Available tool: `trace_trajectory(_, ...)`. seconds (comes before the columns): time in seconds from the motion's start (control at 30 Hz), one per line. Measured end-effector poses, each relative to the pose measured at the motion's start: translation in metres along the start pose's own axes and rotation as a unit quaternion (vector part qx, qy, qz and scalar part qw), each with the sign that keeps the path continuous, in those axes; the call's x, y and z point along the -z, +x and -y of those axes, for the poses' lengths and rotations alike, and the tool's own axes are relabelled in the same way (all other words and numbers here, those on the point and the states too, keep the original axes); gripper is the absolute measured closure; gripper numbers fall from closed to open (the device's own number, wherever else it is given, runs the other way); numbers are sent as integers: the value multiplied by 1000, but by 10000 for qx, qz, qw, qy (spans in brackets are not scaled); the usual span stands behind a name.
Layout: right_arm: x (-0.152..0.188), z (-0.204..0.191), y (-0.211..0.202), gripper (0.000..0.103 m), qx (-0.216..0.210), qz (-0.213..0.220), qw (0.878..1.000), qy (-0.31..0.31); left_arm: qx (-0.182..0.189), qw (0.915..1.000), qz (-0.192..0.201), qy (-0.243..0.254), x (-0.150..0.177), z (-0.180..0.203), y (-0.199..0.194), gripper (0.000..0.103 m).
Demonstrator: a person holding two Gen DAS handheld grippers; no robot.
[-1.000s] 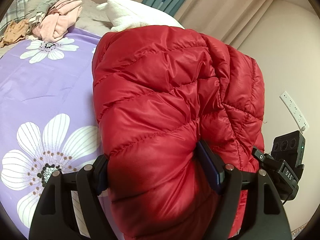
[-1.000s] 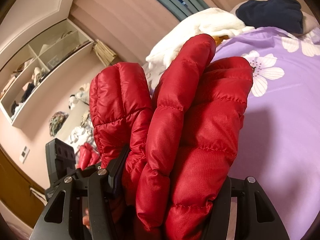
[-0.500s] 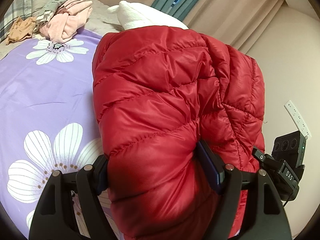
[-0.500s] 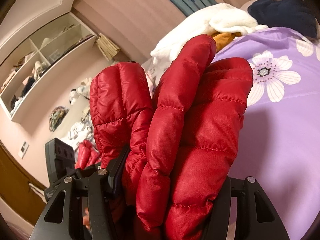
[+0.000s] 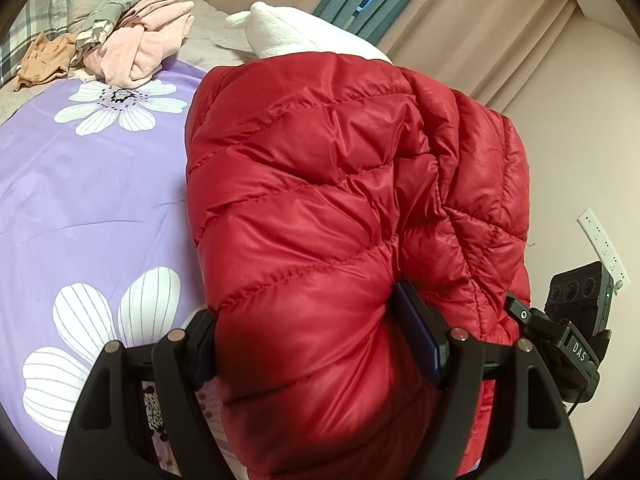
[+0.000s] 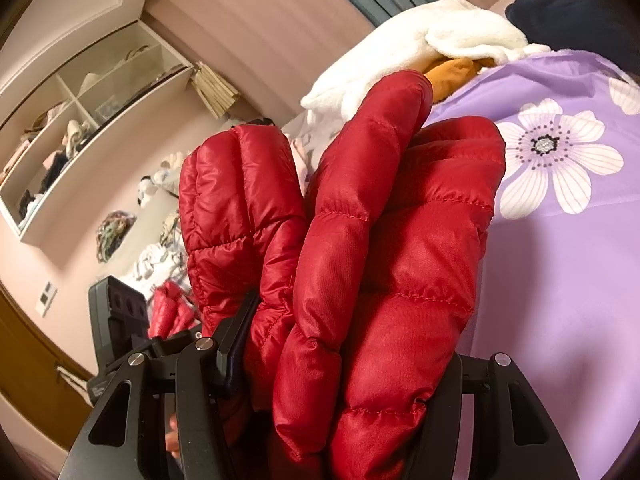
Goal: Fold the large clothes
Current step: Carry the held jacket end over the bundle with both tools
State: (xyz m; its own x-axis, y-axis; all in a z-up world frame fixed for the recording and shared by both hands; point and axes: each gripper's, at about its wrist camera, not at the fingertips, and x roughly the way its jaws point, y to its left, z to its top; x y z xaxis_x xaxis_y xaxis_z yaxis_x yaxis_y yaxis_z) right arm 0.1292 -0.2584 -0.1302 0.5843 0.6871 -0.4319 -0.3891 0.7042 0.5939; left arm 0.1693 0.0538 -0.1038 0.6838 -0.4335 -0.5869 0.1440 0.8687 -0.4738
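I had the red down jacket (image 5: 340, 208) clamped in both grippers, bunched into thick quilted folds and held above the bed (image 5: 92, 184) with its purple flowered cover. My left gripper (image 5: 316, 344) was closed on a fat roll of the jacket, its pads pressed into the padding on either side, and my right gripper (image 6: 344, 364) pinched several stacked layers of the same garment between its fingers. From the left wrist I saw things the other camera missed: a heap of pink and grey clothes (image 5: 132, 48) at the far end of the bed, a plaid pillow (image 5: 24, 28) beside it, and a white power strip (image 5: 602, 246) on the wall. Only the right wrist showed the open wall shelf (image 6: 80, 128) stuffed with oddments, a navy garment (image 6: 560, 16) at the bed's far corner, and an orange one (image 6: 452, 74) under the white fleece (image 6: 420, 46). That fleece also appeared from the left wrist, behind the jacket.
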Motion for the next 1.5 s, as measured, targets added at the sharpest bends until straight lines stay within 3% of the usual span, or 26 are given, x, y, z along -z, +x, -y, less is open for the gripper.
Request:
trace_trajectory(0.8, 0, -10, 5, 44, 199, -47, 9997, 137, 0, 9998, -143, -102, -7, -5, 13, 26)
trace_trajectory(1.5, -6, -15, 21, 44, 471, -294, 9975, 428, -236, 9990, -326, -167, -3, -13, 24, 26)
